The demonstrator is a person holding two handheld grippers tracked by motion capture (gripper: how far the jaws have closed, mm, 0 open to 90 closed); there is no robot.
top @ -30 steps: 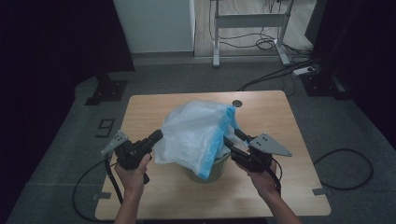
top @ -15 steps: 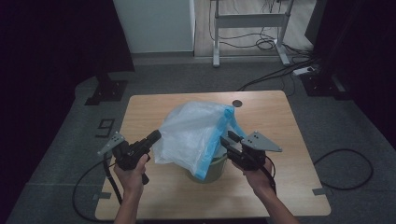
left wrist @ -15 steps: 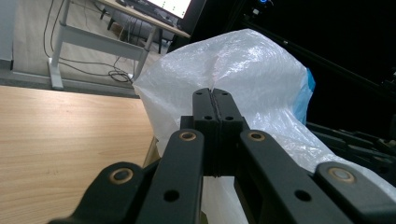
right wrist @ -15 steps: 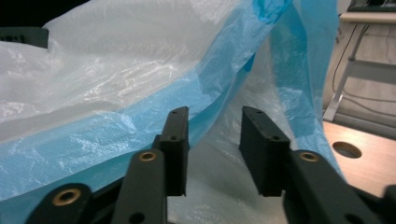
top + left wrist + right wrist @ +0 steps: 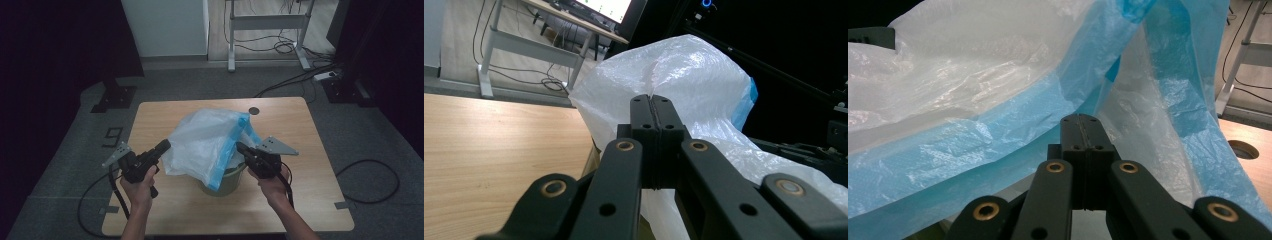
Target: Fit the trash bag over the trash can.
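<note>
A white plastic bag point(image 5: 205, 140) with a blue rim band billows over a small olive bin point(image 5: 227, 181) in the middle of the wooden table point(image 5: 305, 135). My left gripper point(image 5: 165, 145) meets the bag's left side. Its jaws are pressed together, and in the left gripper view point(image 5: 651, 100) the film point(image 5: 696, 70) creases right at their tip. My right gripper point(image 5: 239, 146) is shut at the blue rim on the right. Seen from the right gripper view point(image 5: 1080, 119), its closed tip lies against the blue band point(image 5: 973, 145).
A round dark hole point(image 5: 254, 110) sits near the table's far edge. Beyond the table stands a white desk frame point(image 5: 265, 22), with cables on the floor point(image 5: 295, 80). A black cable point(image 5: 370, 175) loops on the floor to the right.
My right gripper has shifted a little left, closer to the bag's blue rim. The left gripper has hardly moved, and the bag keeps its shape.
</note>
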